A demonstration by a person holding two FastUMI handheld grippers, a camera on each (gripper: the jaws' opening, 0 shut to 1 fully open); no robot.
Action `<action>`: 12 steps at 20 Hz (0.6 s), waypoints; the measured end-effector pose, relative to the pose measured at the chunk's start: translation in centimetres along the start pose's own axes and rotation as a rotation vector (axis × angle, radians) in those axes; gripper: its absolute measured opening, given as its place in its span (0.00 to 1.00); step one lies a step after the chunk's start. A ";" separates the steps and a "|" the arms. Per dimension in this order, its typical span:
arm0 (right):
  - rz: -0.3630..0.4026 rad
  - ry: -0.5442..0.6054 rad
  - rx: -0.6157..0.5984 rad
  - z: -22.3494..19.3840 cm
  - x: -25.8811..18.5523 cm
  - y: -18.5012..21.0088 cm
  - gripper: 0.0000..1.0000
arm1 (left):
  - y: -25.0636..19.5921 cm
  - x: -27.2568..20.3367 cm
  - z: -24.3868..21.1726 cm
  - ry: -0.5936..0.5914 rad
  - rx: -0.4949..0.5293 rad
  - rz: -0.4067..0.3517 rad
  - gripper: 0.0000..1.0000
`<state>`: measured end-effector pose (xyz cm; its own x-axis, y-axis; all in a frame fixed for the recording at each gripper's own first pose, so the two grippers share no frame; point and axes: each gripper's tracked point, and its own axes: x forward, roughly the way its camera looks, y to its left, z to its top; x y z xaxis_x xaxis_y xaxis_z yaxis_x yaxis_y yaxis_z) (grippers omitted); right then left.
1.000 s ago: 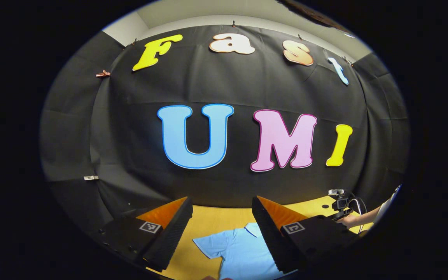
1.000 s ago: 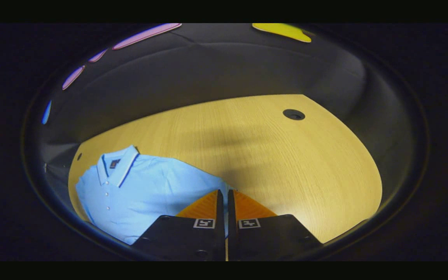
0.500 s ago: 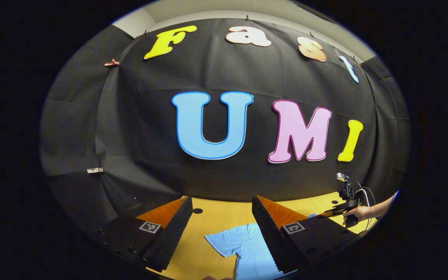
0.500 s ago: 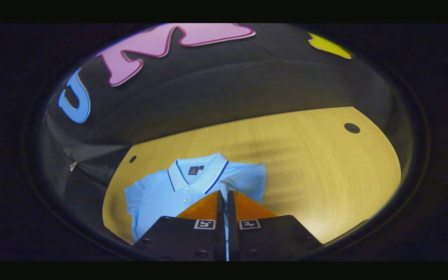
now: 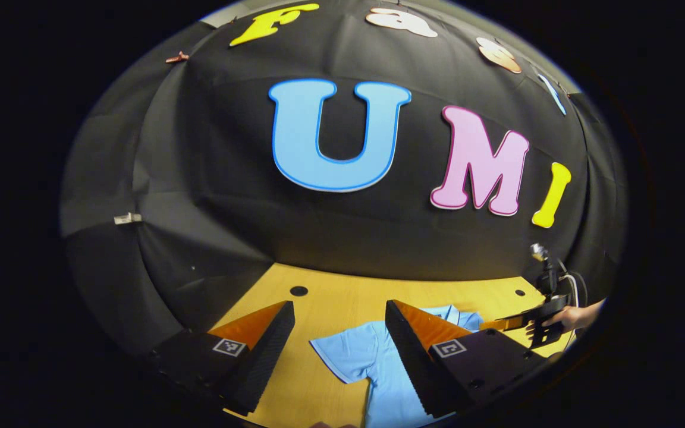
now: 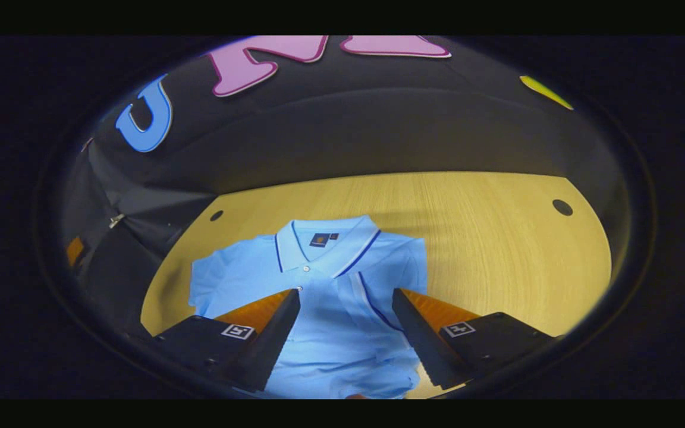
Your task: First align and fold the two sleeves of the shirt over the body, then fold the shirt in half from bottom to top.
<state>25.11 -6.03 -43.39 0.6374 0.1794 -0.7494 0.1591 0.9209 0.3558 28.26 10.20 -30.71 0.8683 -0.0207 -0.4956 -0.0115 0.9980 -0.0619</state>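
Folding the sleeves is the step we judge to be in hand. In the right gripper view the shirt (image 6: 330, 309) lies face up on the desk (image 6: 497, 249), collar toward the booth wall, and one sleeve (image 6: 387, 285) already lies turned in over the body, its striped cuff edge slanting across the chest. The other sleeve (image 6: 214, 279) lies spread flat on the bare wood.

Our right tongs (image 6: 345, 324) stand open above the shirt's middle, gripping nothing. Our left tongs (image 5: 338, 339) are open too, empty, hovering above the spread sleeve (image 5: 342, 353), which shows between their fingers in the left gripper view.

The next move, as we read it, calls for the left tongs to come down on that sleeve's outer hem, pinch it, and carry it across to meet its partner over the body. After that the bottom hem goes up to the collar.

For room, the desk is bare wood on the far side and toward the folded sleeve's side, with cable holes (image 6: 562, 207) well apart from the cloth. The spread sleeve lies near the desk's side edge, so the approach there wants care. The shirt's bottom hem we cannot see.
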 end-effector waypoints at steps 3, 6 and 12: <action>-0.008 -0.054 -0.025 1.5 -4.0 -1.3 0.98 | 0.5 4.5 -3.4 0.118 -0.040 0.017 0.98; -0.010 -0.056 -0.034 1.2 -7.6 -2.9 0.98 | 0.7 8.5 -7.3 0.251 -0.083 0.031 0.97; -0.041 -0.028 -0.031 -1.1 -11.5 -6.2 0.98 | 2.1 14.6 -15.0 0.474 -0.075 0.094 0.97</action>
<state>15.97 -13.44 -37.54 0.6516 0.1317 -0.7470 0.1623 0.9378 0.3069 33.45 11.13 -51.04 0.5406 0.0271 -0.8408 -0.1302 0.9901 -0.0518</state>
